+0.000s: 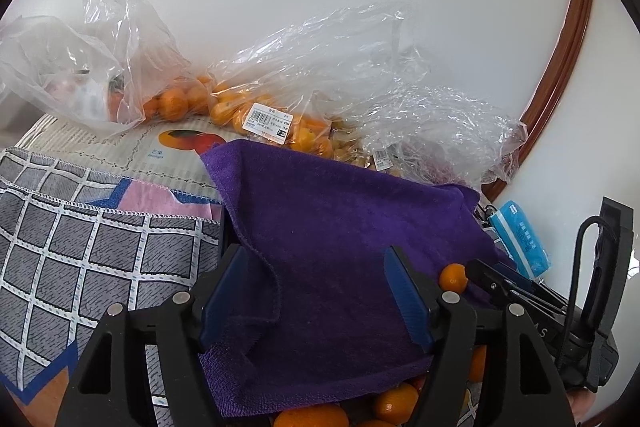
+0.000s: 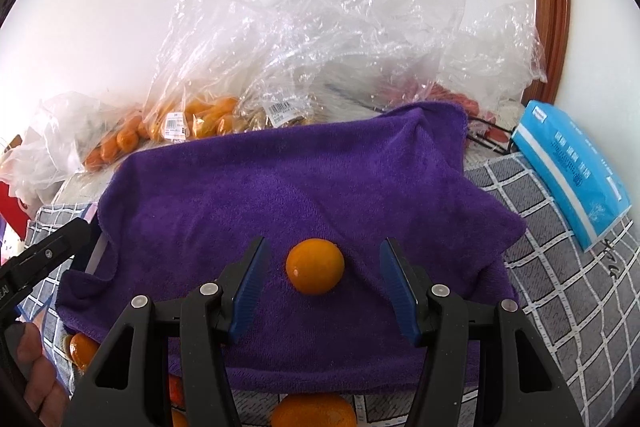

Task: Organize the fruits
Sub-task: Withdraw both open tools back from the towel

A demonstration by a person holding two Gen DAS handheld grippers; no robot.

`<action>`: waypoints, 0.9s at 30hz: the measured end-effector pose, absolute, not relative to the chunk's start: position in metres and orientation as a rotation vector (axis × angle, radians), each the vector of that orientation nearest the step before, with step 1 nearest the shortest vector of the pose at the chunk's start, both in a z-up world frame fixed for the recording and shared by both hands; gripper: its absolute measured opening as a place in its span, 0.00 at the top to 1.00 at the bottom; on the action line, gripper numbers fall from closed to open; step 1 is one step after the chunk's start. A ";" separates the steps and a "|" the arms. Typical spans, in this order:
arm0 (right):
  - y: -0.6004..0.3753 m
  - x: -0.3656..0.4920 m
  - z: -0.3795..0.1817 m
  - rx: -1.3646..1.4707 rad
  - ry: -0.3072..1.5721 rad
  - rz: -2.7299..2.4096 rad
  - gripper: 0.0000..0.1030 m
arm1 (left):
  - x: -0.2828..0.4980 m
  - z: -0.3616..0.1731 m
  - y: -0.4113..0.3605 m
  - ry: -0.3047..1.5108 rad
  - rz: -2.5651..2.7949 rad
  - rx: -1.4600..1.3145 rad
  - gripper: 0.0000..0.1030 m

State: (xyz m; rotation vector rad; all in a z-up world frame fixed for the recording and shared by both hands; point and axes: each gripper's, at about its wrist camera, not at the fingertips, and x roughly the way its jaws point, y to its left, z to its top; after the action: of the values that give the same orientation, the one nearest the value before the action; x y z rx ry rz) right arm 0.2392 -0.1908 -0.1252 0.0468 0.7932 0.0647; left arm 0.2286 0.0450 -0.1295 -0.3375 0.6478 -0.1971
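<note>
Right tool [image 2: 322, 287] released, blue pads straddling small orange [image 2: 315, 266] on purple towel [image 2: 280, 187]; left tool [image 1: 320, 303] released above towel.

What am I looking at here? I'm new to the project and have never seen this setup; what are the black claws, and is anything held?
A person holds a two-finger gripper in each hand, each carrying a fisheye camera. One picture looks along the left gripper, the other along the right gripper. Both are open and hold nothing. A small orange fruit lies on a purple towel between the right gripper's fingers, untouched. Behind are clear plastic bags of fruit and a blue packet.
</note>
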 end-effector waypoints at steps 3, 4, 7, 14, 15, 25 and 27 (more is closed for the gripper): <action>-0.188 0.235 -0.119 0.035 0.789 0.075 0.44 | 0.226 -0.125 0.046 0.630 -0.198 -0.338 0.31; -0.187 0.232 -0.116 0.026 0.784 0.073 0.44 | 0.224 -0.123 0.046 0.623 -0.195 -0.337 0.31; -0.184 0.218 -0.109 -0.008 0.779 0.071 0.44 | 0.220 -0.117 0.047 0.605 -0.196 -0.338 0.31; -0.191 0.179 -0.102 0.008 0.789 0.095 0.44 | 0.204 -0.093 0.044 0.570 -0.200 -0.326 0.31; -0.193 0.175 -0.103 0.015 0.798 0.095 0.44 | 0.201 -0.089 0.043 0.571 -0.199 -0.318 0.31; -0.194 0.140 -0.114 0.032 0.842 0.099 0.44 | 0.151 -0.084 0.056 0.636 -0.189 -0.281 0.31; -0.191 0.135 -0.116 0.030 0.846 0.108 0.44 | 0.142 -0.092 0.062 0.658 -0.173 -0.279 0.31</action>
State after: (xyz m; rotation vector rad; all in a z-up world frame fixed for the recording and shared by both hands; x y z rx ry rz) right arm 0.1352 -0.1912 -0.1161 0.0299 0.8462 0.1084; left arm 0.1424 0.0615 -0.0917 -0.2790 0.6585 -0.1732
